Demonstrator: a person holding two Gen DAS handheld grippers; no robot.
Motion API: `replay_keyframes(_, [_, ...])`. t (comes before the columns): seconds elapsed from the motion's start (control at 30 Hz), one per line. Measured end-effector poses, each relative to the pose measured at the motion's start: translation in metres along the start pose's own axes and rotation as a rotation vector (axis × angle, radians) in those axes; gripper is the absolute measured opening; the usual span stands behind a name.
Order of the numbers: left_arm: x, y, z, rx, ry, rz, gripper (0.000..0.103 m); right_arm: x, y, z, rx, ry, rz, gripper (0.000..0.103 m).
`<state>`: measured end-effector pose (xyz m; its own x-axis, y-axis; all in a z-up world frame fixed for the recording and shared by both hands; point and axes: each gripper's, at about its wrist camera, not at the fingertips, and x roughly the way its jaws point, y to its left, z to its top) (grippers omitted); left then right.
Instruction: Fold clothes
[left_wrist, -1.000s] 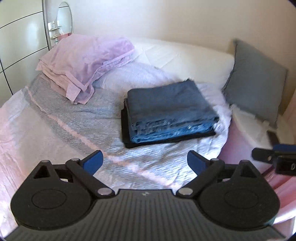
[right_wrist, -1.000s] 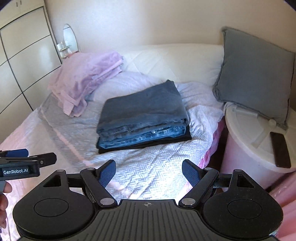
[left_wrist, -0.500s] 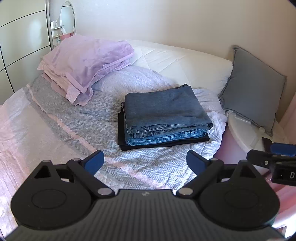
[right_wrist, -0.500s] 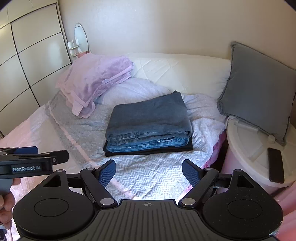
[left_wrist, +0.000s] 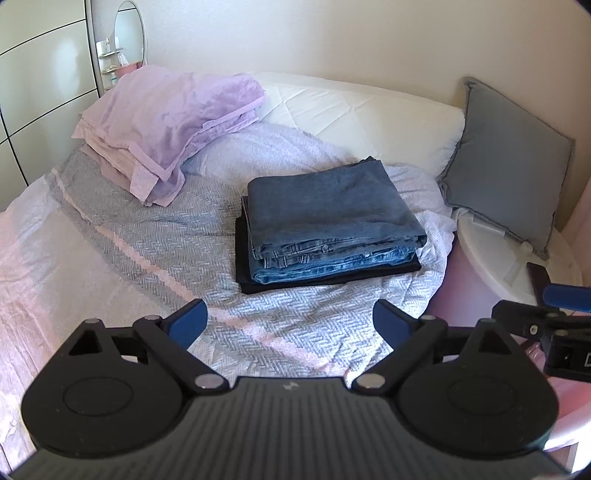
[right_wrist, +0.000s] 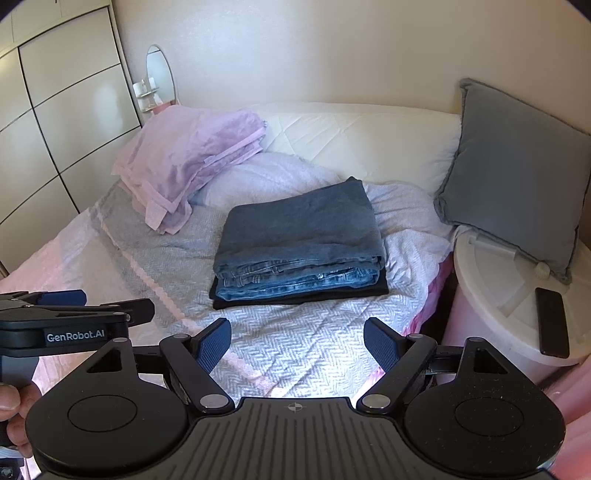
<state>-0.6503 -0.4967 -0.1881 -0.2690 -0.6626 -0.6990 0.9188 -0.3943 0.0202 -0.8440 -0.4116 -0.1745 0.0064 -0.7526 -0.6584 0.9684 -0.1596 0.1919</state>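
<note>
A neat stack of folded clothes (left_wrist: 328, 225) (right_wrist: 299, 251) lies on the bed: grey-blue jeans on top, lighter jeans under them, a black garment at the bottom. My left gripper (left_wrist: 290, 321) hovers open above the bedspread, well short of the stack, with nothing between its blue pads. My right gripper (right_wrist: 297, 339) is open too and empty, at about the same distance from the stack. Each gripper shows at the edge of the other's view, the right gripper (left_wrist: 546, 325) beside the left and the left gripper (right_wrist: 74, 314) held by a hand.
A heap of lilac bedding (left_wrist: 166, 122) sits at the bed's far left. A grey cushion (right_wrist: 517, 170) leans on a white round bin (right_wrist: 498, 295) right of the bed, with a dark phone (right_wrist: 552, 321) on its lid. Wardrobe doors (right_wrist: 55, 110) line the left wall.
Both grippers have drawn back and risen a little from the stack, so more of the room shows. The clothes have not moved.
</note>
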Motion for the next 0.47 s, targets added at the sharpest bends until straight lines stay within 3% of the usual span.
replay_keyframes(0.47, [0.0043,0.0016,-0.0066,-0.003,0.001,0.004,0.096,0.0066,0.005,-0.002,-0.029,0.04,-0.03,0.082])
